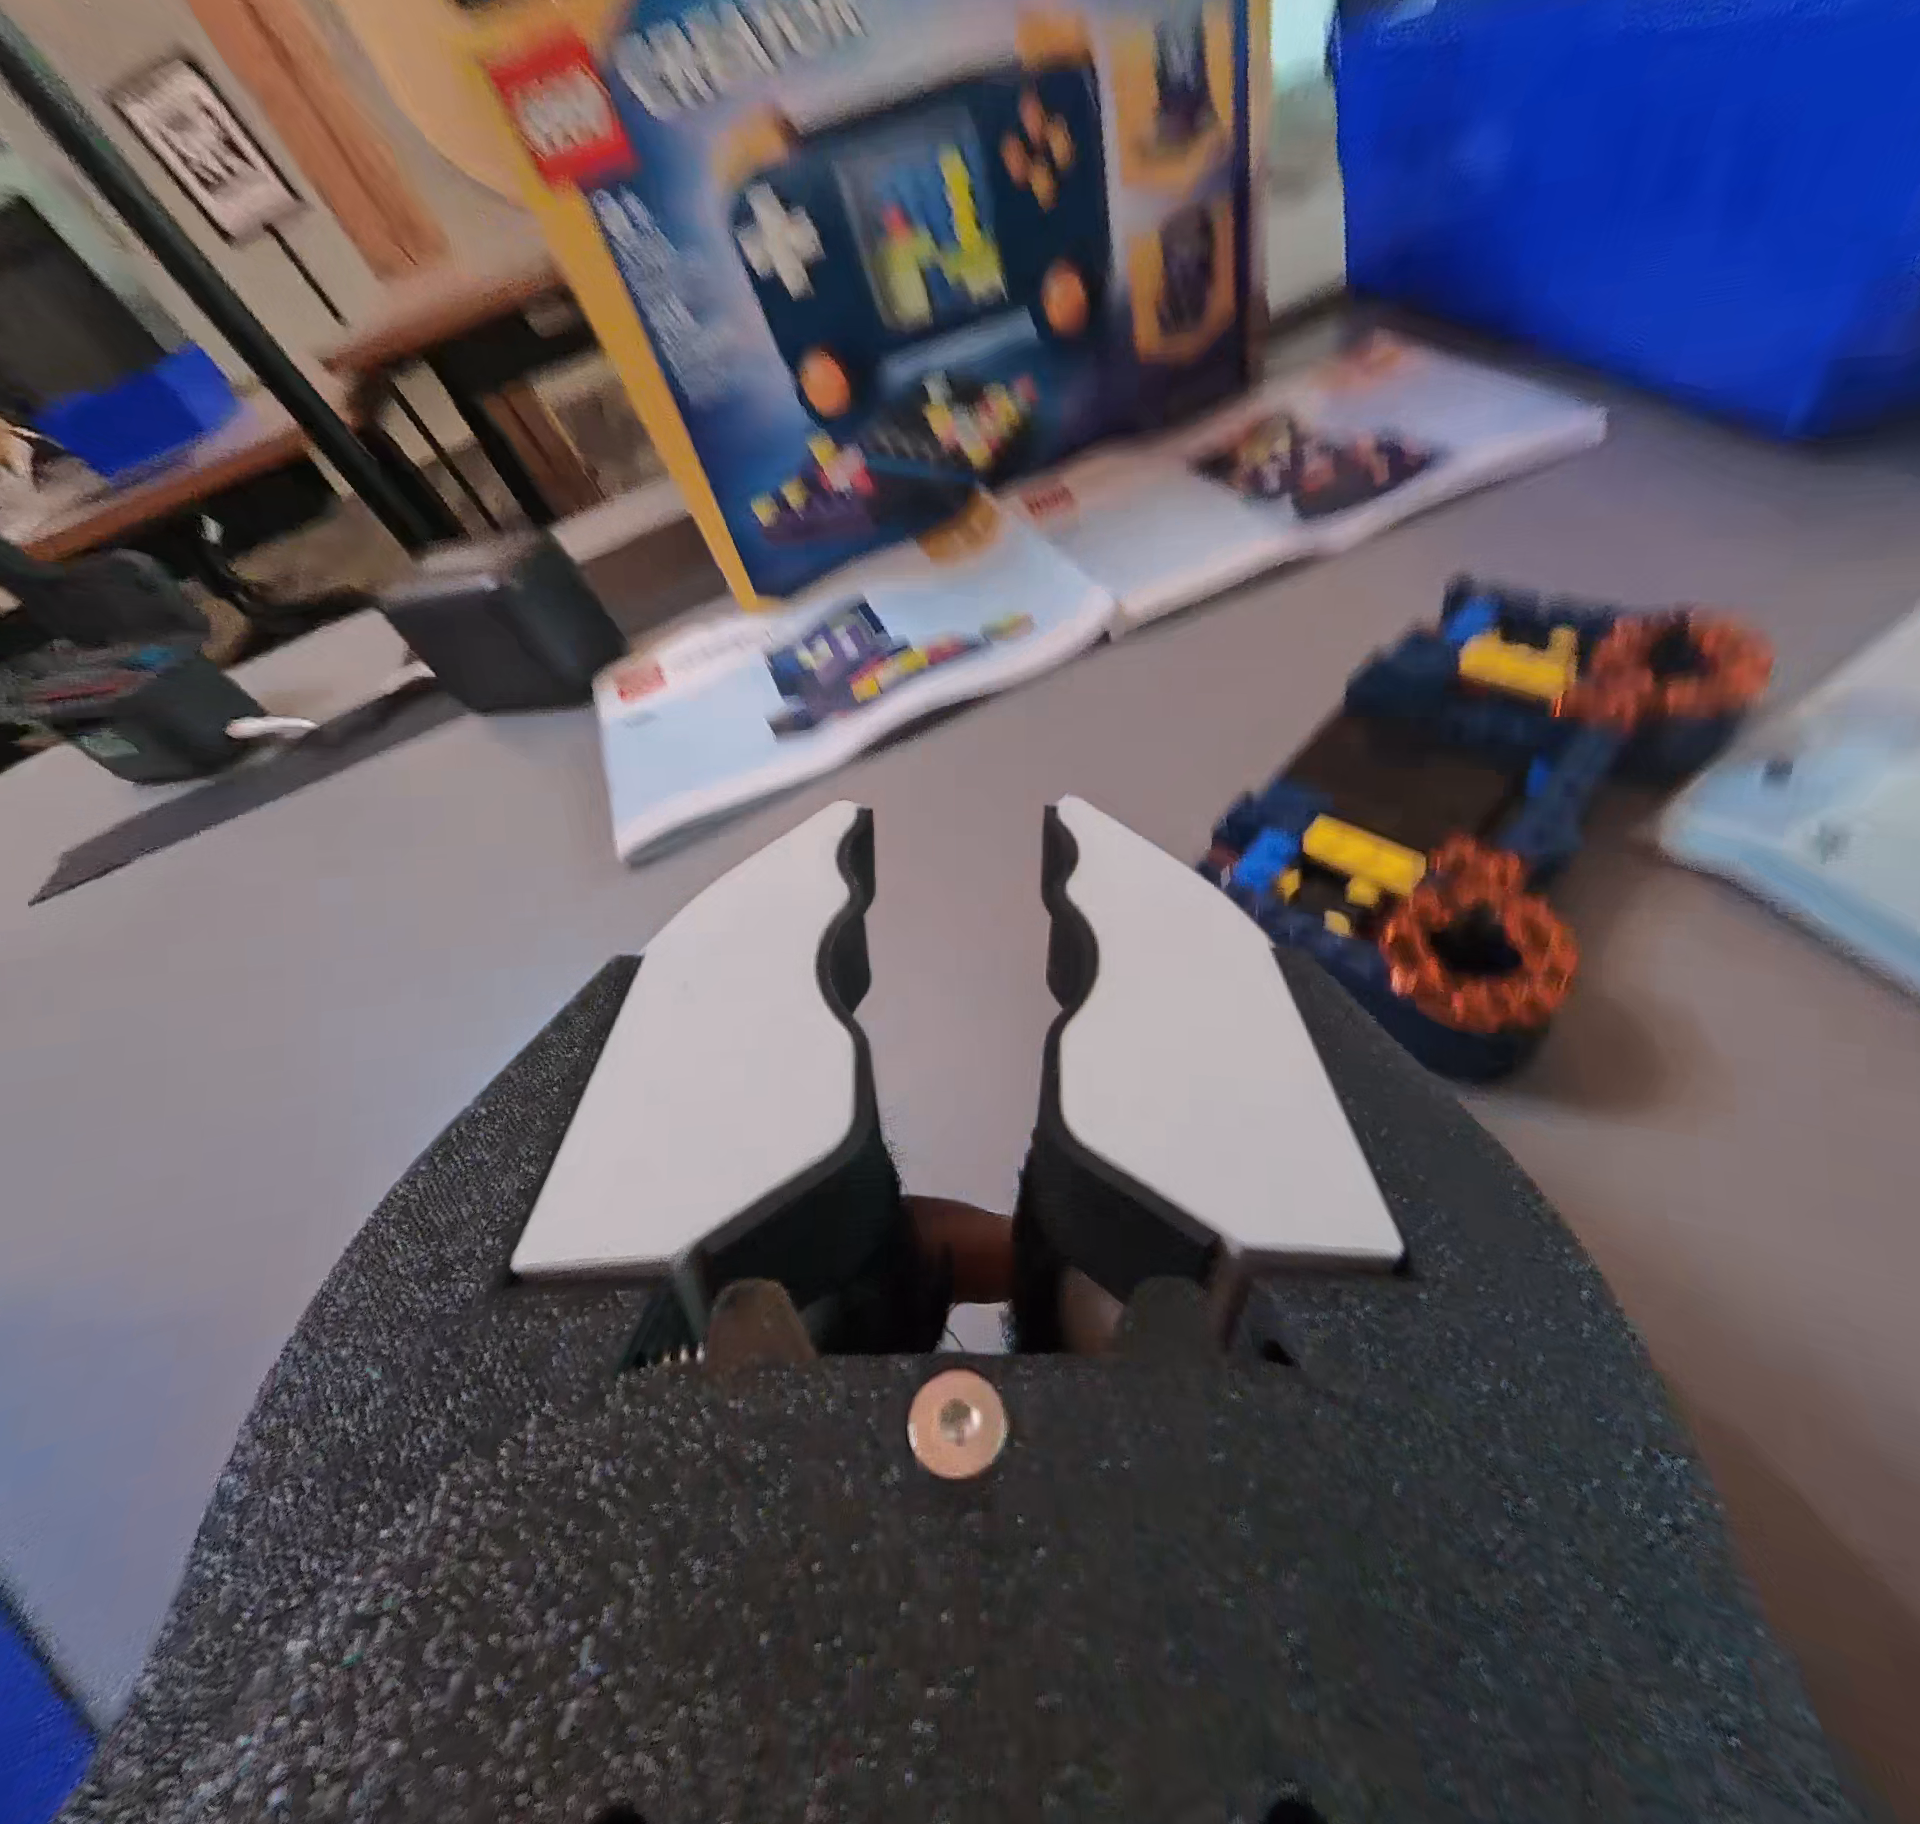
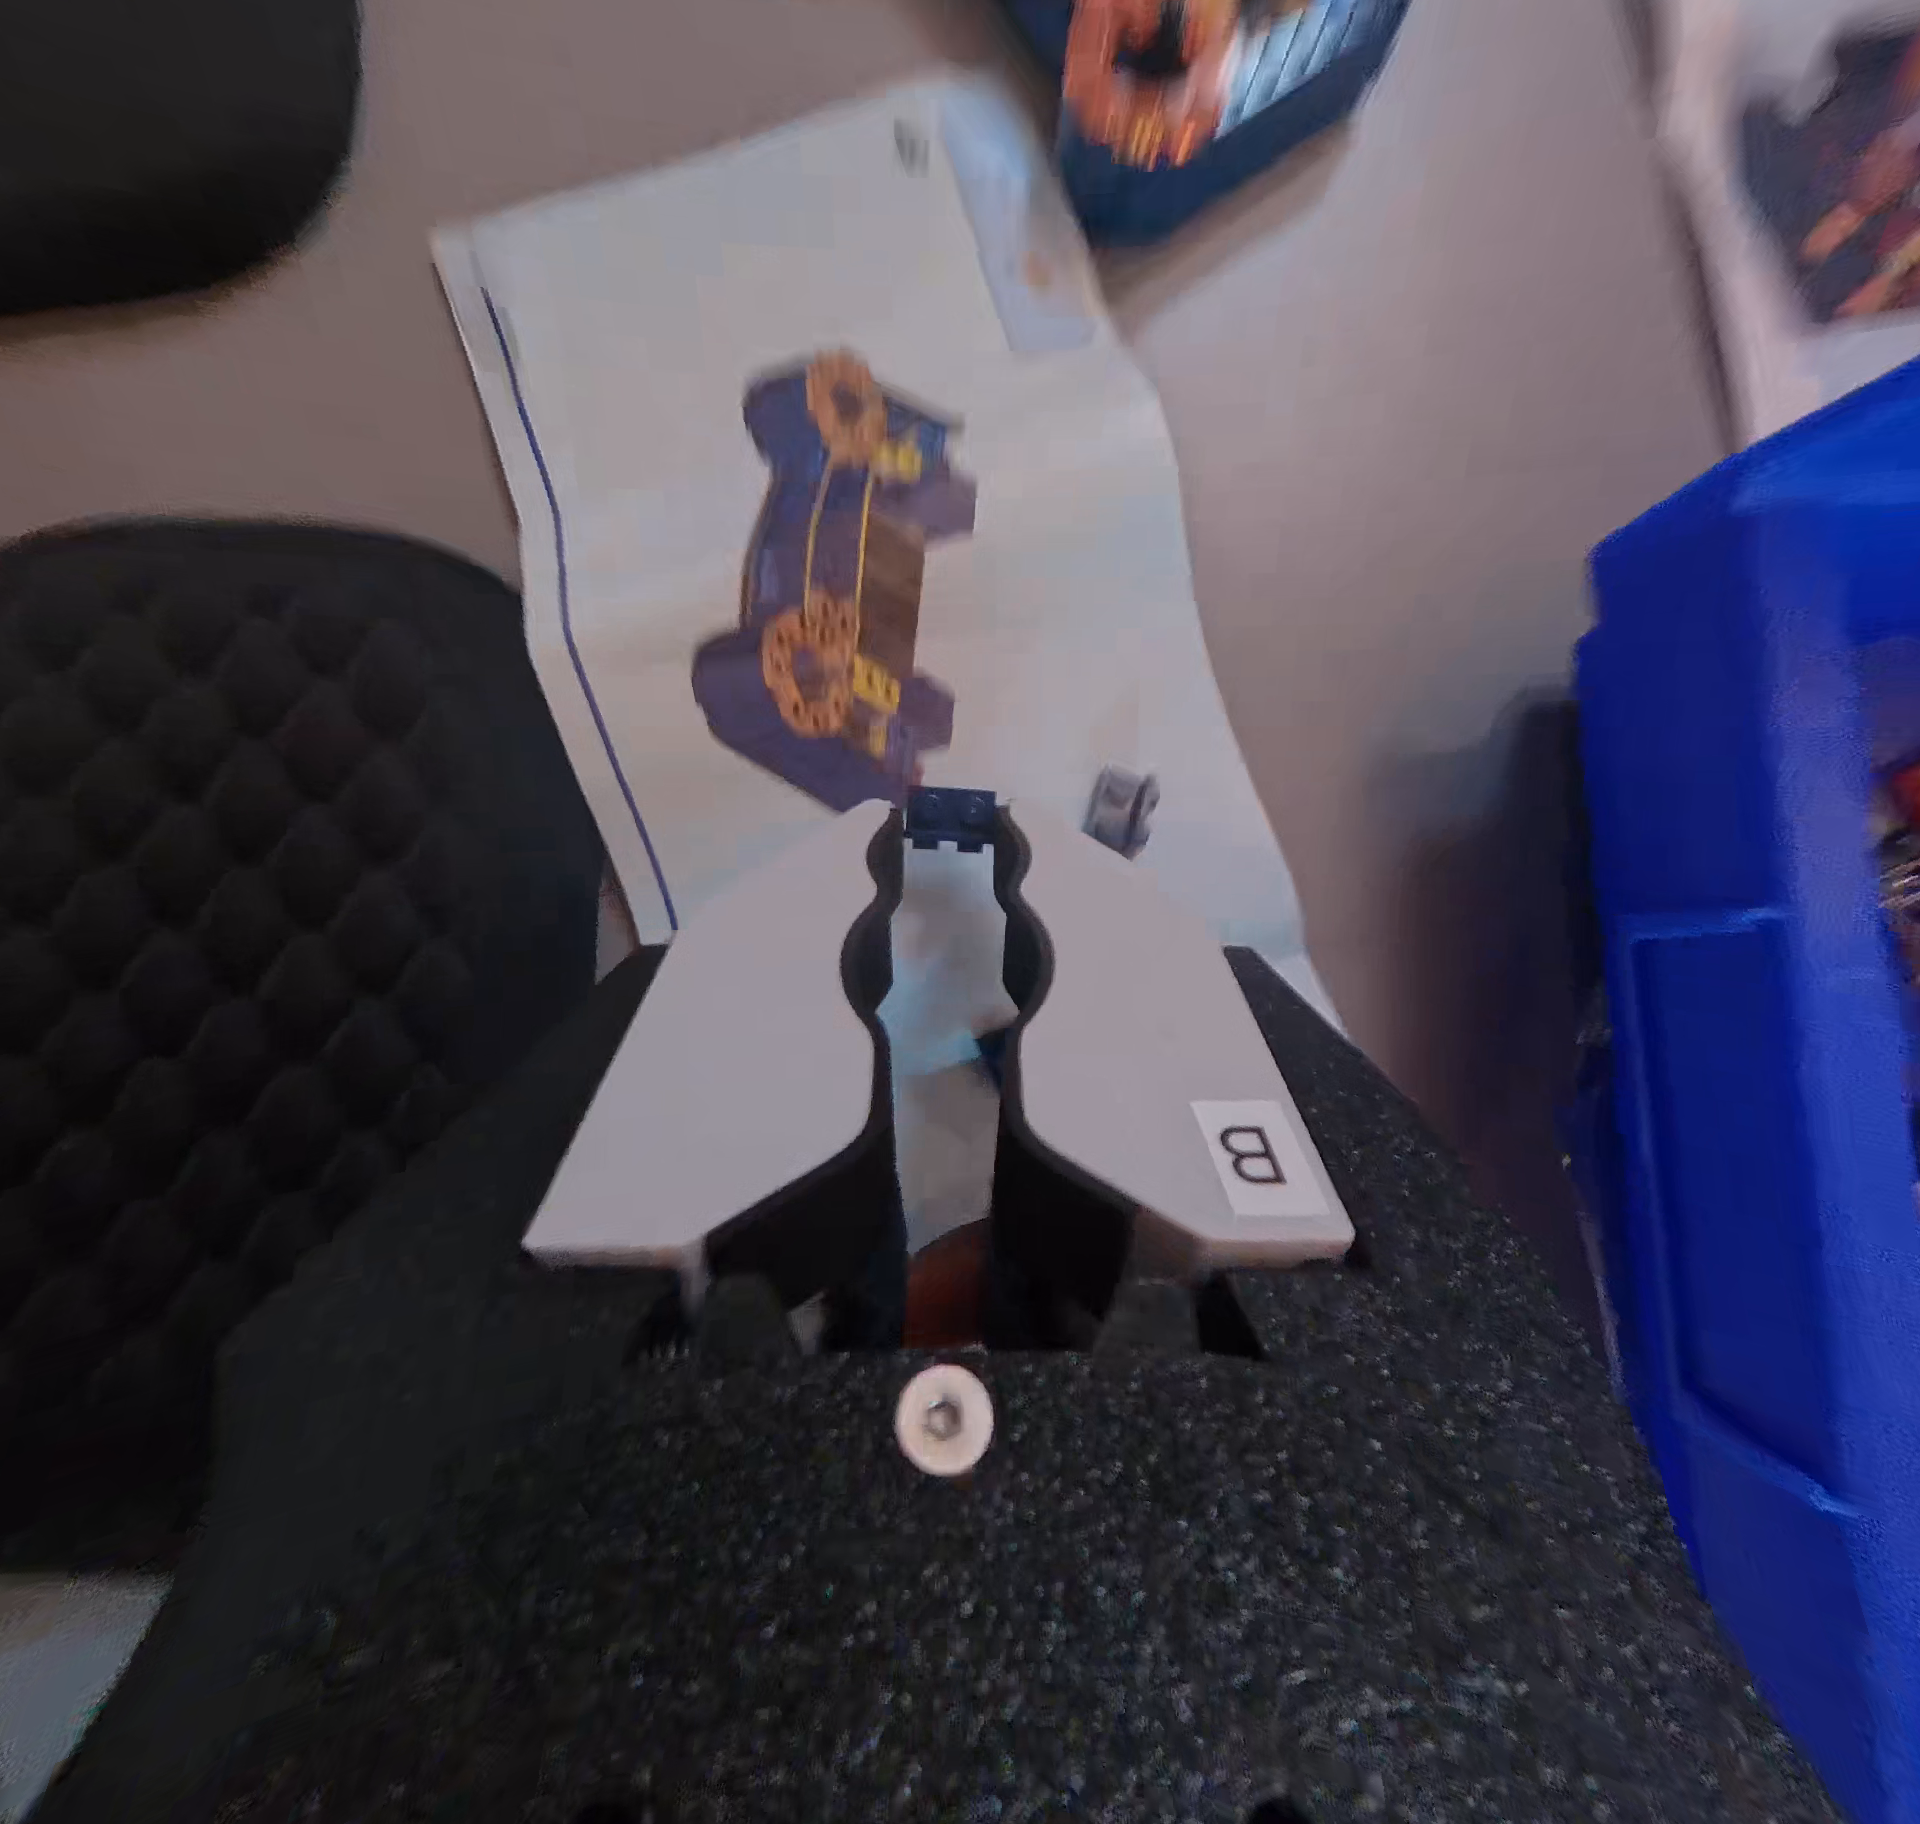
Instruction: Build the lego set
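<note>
The right gripper [image 2: 951, 824] pinches a small dark blue brick [image 2: 951, 829] at the very ends of its fingertips, one pad against each short side, studs facing the camera. The brick hangs above an open instruction sheet [image 2: 727, 320] that lies on the grey table [image 2: 1351, 527] and shows a printed drawing of a dark blue model with orange rings. A small grey piece [image 2: 1120, 806] rests on the sheet just to the right of the fingertips. To the left of the gripper lies a black quilted pad [image 2: 208, 891]; a blue bin [image 2: 1766, 943] stands at the right edge. Beyond the sheet sits a partly built brick model [image 2: 1195, 60], dark blue with orange and yellow parts, heavily blurred.

The left gripper [image 1: 958, 824] has its fingers spread with nothing between them, only bare grey table showing through the gap. It hovers over the table [image 1: 312, 1047]. Ahead and slightly left lies an instruction booklet [image 1: 831, 704]; a second booklet [image 1: 1320, 486] lies farther back. The same brick model [image 1: 1455, 818], with two orange rings, sits to the right of the fingers, apart from them. Behind the booklets a toy box [image 1: 935, 268] stands upright, with a large blue bag [image 1: 1642, 164] to its right and a black box [image 1: 509, 621] to its left.
</note>
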`<state>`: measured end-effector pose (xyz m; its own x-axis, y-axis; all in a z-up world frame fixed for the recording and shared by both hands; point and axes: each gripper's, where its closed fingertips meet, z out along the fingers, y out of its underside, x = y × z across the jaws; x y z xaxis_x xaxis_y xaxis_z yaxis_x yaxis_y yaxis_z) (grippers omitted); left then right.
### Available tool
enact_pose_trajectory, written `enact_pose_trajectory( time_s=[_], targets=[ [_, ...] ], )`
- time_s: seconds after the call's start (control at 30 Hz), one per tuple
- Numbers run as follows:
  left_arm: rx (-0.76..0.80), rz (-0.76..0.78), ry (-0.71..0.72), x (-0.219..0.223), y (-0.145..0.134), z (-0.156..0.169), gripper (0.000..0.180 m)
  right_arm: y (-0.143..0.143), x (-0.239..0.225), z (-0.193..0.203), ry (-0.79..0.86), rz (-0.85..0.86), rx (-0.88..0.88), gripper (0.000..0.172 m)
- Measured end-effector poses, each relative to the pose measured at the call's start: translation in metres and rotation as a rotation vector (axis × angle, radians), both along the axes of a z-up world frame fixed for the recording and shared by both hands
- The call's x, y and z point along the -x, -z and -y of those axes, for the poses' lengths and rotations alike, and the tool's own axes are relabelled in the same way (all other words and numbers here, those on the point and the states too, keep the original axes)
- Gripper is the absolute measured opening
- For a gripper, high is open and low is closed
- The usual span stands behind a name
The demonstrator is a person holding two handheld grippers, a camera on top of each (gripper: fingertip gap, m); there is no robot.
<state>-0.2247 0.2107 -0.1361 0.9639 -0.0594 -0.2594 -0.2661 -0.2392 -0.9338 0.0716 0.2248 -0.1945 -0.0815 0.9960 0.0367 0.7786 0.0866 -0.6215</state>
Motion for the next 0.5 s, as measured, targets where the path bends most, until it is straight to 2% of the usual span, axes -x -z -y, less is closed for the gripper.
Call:
enact_pose_trajectory(
  time_s=[0.07, 0.13, 0.2, 0.27, 0.37, 0.5],
  targets=[
    [-0.111, 0.128, 0.029, -0.008, -0.026, 0.005, 0.029, -0.031, 0.017, 0.001, 0.034, -0.263, 0.001, 0.016],
    [-0.141, 0.262, 0.167, -0.040, -0.048, 0.012, 0.029, -0.074, 0.032, 0.008, 0.057, -0.592, 0.041, 0.016],
    [-0.113, 0.353, 0.329, -0.083, -0.062, 0.022, 0.029, -0.104, 0.037, 0.015, 0.063, -0.801, 0.016, 0.015],
    [-0.080, 0.331, 0.403, -0.113, -0.064, 0.034, 0.030, -0.110, 0.045, 0.025, 0.040, -0.814, -0.059, 0.016],
    [-0.012, 0.240, 0.366, -0.117, -0.050, 0.050, 0.027, -0.114, 0.060, 0.045, -0.018, -0.799, -0.158, 0.016],
    [0.086, 0.443, 0.419, -0.134, -0.036, 0.071, 0.022, -0.115, 0.079, 0.068, -0.086, -0.815, -0.170, 0.016]
  ],
)
